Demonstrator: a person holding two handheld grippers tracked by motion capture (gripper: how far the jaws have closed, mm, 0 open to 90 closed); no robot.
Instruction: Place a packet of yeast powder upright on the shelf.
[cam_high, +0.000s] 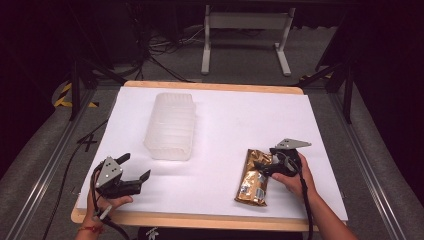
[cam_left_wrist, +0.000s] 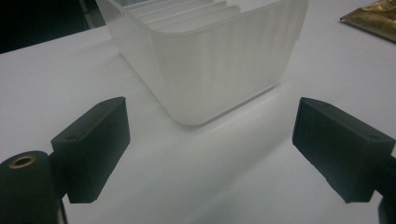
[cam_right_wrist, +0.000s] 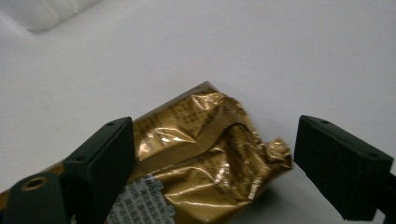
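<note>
Right tool (cam_right_wrist: 205, 154) spread wide, gripping nothing, poised over crumpled end of gold foil packet (cam_right_wrist: 205, 158) lying flat on white surface (cam_high: 230, 125). Left tool (cam_left_wrist: 210, 140) equally wide, empty, facing ribbed translucent tub (cam_left_wrist: 210, 60) just ahead.

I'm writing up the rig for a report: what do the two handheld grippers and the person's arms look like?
Both grippers are black, each with two blocky, flat-faced jaws. The left gripper and the right gripper each carry a grey three-cornered plate on top and trail a black cable toward the person. A brass-coloured insert sits at the jaw base in both gripper views. The forearms are unsleeved; a reddish band circles the left wrist.
</note>
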